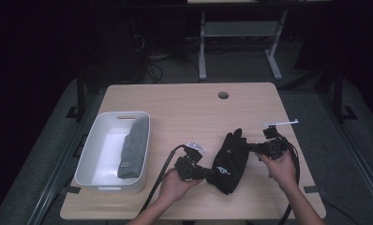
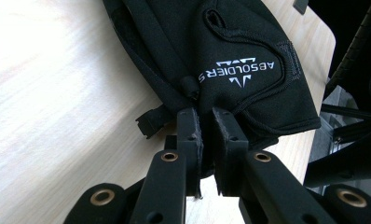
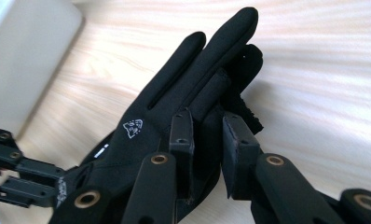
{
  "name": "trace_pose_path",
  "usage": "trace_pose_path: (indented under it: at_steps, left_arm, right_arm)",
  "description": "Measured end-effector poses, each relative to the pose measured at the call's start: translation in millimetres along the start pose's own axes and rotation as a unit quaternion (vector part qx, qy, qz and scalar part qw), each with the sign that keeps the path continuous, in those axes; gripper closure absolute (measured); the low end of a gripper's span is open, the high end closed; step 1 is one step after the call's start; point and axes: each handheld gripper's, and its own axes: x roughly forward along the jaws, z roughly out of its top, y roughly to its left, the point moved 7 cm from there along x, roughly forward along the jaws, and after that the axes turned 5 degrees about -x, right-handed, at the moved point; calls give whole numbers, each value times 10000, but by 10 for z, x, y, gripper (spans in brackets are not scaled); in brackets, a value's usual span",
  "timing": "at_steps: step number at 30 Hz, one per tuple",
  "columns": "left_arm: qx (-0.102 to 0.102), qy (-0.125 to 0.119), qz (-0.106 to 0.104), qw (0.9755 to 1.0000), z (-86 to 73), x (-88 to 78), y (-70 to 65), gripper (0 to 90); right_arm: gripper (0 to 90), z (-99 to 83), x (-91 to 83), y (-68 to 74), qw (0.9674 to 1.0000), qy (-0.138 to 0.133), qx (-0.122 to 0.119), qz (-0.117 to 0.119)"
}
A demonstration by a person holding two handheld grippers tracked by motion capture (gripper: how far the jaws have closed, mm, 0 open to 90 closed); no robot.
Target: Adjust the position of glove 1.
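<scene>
Desk (image 1: 184, 101) carries a white bin (image 1: 96, 149) holding a grey glove (image 1: 134, 147). Black glove (image 1: 230, 161) is held at desk centre-right, stretched between both tools, apparently for carrying. Left tool (image 2: 206, 116) clamps its cuff; right tool (image 3: 207, 122) clamps its fingers, palms gripping from below.

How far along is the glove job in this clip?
Done: a grey glove already lies in the white bin. In hand: the black glove is pinched at its cuff by the left gripper and at its fingers by the right gripper, near the table. Left, probably: carrying it to the bin.
</scene>
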Motion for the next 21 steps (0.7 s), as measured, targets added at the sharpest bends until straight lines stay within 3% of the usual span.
trace_pose_path:
  at_steps: [9, 21]
  left_arm:
    - [78, -98, 27, 9999, 37, -175, 4, 825]
    - [172, -286, 83, 9994, 109, -438, -20, 824]
  right_arm:
    - [756, 157, -36, 133, 9990, -223, 115, 383]
    - [756, 356, -110, 299, 9975, -369, 47, 605]
